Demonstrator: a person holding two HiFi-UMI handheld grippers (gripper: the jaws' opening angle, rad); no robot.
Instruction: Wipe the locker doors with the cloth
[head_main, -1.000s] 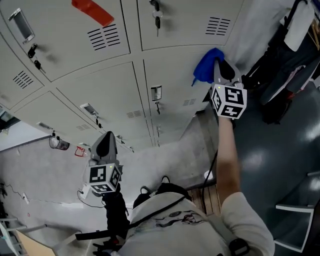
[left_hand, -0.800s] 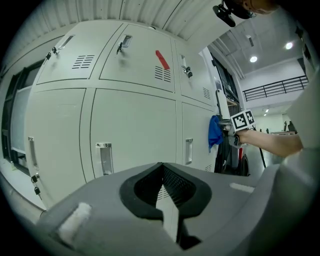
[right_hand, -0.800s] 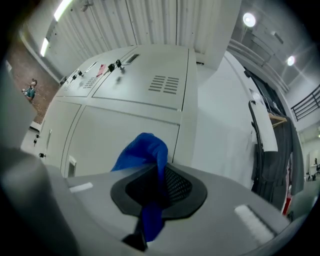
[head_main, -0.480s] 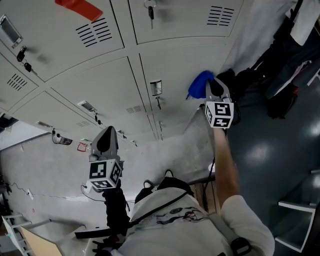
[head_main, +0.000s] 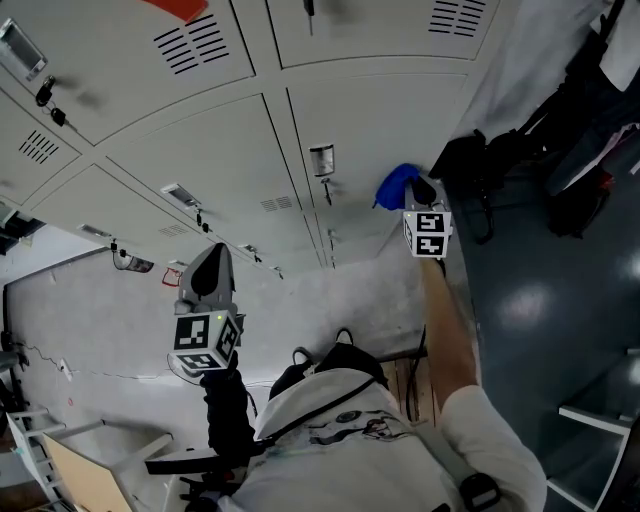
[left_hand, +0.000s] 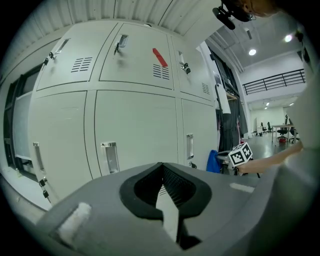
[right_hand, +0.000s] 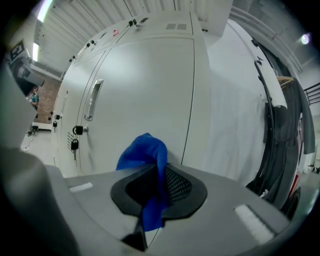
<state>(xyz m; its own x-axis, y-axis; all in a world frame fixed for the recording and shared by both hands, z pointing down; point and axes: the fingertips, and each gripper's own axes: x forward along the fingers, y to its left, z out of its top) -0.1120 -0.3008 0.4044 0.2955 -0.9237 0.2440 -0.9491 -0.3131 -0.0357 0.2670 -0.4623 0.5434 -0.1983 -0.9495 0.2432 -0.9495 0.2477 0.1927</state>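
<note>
A blue cloth (head_main: 396, 186) is bunched against the lower right locker door (head_main: 380, 110), with my right gripper (head_main: 409, 188) shut on it. In the right gripper view the cloth (right_hand: 145, 156) hangs out between the jaws of the right gripper (right_hand: 154, 174), close to that door (right_hand: 145, 85). My left gripper (head_main: 208, 268) is held away from the lockers, low on the left, and is shut with nothing in it. From the left gripper (left_hand: 161, 169) view the cloth (left_hand: 213, 161) shows far off at the right.
Each door carries a metal handle (head_main: 322, 160) with keys hanging below it. A red strip (left_hand: 160, 57) marks an upper door. Dark bags and clothing (head_main: 585, 110) hang to the right of the lockers above a dark grey floor (head_main: 540, 300). White sheeting (right_hand: 230, 110) adjoins the last door.
My right gripper has slid the blue cloth down the right-hand door, from just under its top seam to well below. The left gripper has barely moved.
</note>
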